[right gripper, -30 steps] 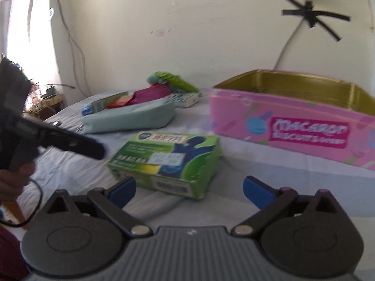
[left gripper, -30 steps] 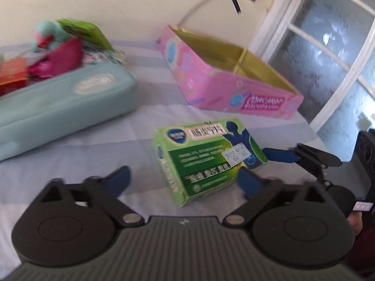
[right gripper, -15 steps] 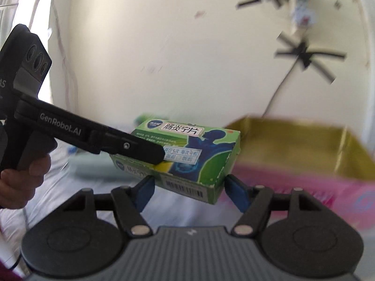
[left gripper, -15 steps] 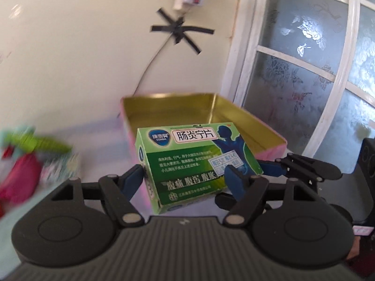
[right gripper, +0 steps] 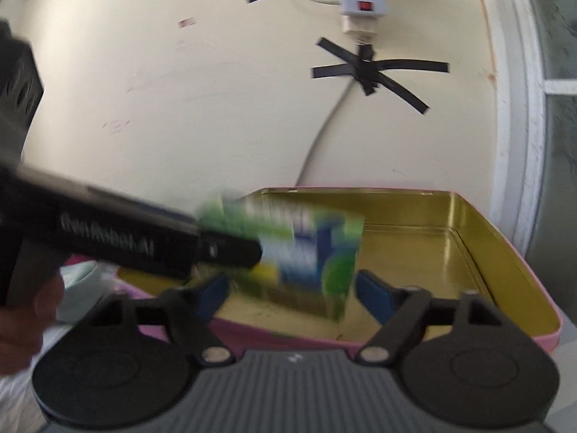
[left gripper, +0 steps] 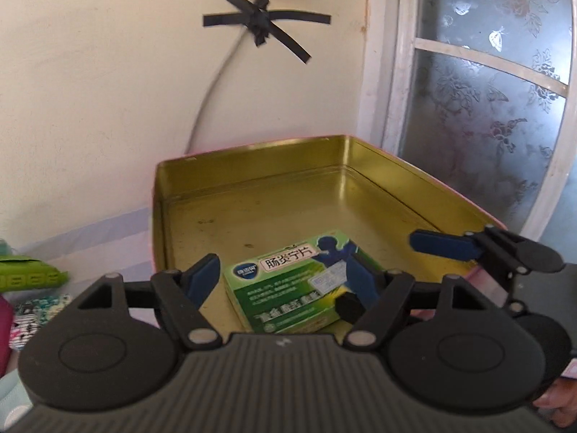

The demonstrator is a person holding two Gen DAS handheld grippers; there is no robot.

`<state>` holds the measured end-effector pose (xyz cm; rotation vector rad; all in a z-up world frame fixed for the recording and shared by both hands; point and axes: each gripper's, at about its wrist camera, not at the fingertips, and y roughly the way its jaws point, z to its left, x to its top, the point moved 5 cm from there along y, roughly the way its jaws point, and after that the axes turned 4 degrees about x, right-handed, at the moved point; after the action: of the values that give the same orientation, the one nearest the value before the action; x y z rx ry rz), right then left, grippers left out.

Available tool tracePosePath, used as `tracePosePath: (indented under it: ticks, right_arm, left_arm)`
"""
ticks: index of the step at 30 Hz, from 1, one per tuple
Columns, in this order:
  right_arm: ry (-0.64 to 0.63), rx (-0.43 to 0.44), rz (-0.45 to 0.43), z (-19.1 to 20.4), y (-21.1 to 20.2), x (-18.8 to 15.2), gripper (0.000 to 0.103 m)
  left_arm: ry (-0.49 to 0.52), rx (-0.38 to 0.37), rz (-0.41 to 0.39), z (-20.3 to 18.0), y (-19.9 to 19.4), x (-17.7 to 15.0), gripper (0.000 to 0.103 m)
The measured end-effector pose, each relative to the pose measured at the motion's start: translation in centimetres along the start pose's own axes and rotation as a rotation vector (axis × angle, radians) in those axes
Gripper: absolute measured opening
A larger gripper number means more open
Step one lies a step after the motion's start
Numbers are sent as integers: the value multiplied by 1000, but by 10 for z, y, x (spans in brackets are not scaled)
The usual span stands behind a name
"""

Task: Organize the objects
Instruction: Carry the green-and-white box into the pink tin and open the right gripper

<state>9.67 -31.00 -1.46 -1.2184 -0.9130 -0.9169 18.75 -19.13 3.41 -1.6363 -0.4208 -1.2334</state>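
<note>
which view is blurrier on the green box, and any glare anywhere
Right wrist view: the green box is smeared by motion blur, print unreadable, and the left gripper crossing it is soft too. Left wrist view: the green box is sharp, label legible; the gold tin floor shows a soft sheen, and the frosted window is bright.

In the right wrist view the green medicine box (right gripper: 306,252) was smeared by motion blur, so its print could not be read. Its near edge was hidden behind the left gripper (left gripper: 285,281) in the left wrist view, where contact with the tin (left gripper: 252,198) floor could not be judged.
</note>
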Motion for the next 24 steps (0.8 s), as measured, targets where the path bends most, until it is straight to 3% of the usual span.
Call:
tracePosePath:
  ticks: [7, 9, 14, 18, 24]
  right_arm:
    - [0, -12, -44, 3, -12, -2, 92]
    - [34, -5, -70, 9, -23, -4, 92]
    - [57, -30, -116, 35, -42, -13, 92]
    - [86, -12, -101, 57, -46, -22, 102]
    - [73, 33, -78, 92, -46, -27, 103]
  left_arm:
    - [1, 117, -19, 17, -42, -6, 80]
    - [-1, 160, -16, 24, -56, -13, 84]
    - [6, 254, 19, 43, -80, -38, 85]
    - [-36, 291, 61, 66, -94, -58, 85]
    - [-91, 348, 93, 98, -111, -85, 85]
